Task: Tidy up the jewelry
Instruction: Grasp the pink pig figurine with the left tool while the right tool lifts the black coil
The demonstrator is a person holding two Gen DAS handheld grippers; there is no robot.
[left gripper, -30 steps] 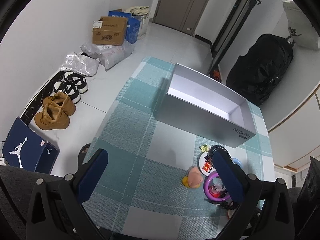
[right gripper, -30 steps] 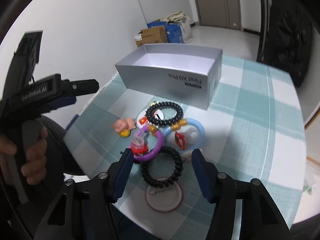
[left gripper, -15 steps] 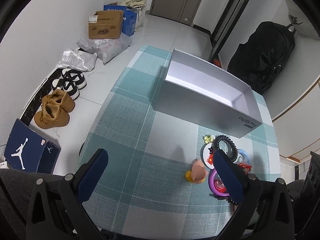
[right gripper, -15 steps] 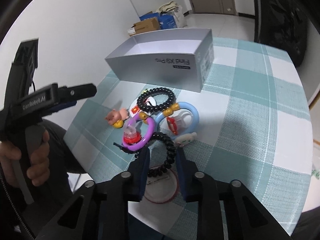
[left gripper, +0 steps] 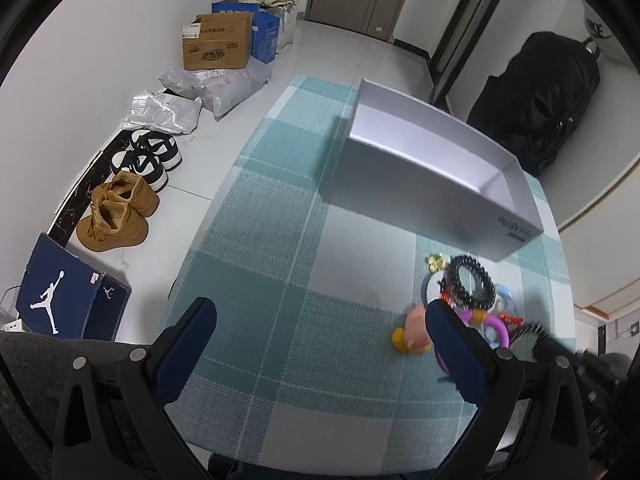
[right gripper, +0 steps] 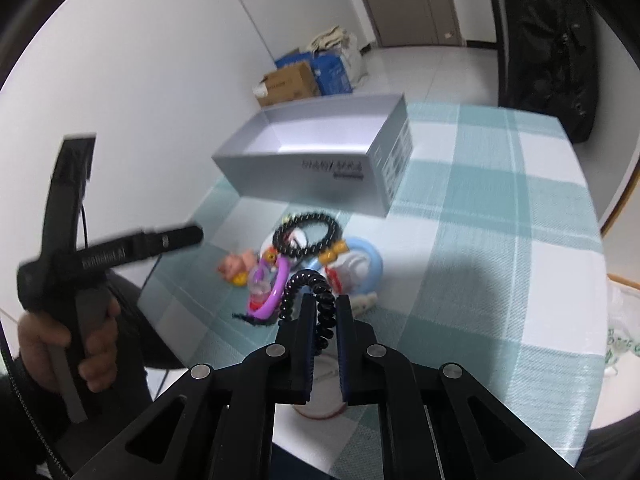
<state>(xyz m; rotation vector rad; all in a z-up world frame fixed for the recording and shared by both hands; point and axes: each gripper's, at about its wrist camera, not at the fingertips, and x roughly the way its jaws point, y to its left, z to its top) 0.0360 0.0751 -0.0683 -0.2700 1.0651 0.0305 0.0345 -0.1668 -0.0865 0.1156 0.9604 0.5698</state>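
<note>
Only the right wrist view shows the right tongs (right gripper: 325, 312) pinching a black coiled bracelet (right gripper: 316, 292), looped and bumpy. Meanwhile the left tongs (left gripper: 320, 332) stand spread wide over the table (left gripper: 280, 240).

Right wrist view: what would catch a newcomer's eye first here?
The right gripper shut on a black beaded bracelet, low in the middle. Just beyond lies a bright jumble: a second black bracelet, a purple ring and a pink pig toy. Behind them stands an open grey box.

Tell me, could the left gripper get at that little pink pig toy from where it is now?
Probably yes. The left gripper is open and holds nothing, and the pink pig toy lies uncovered on the tablecloth beside its right finger.
</note>
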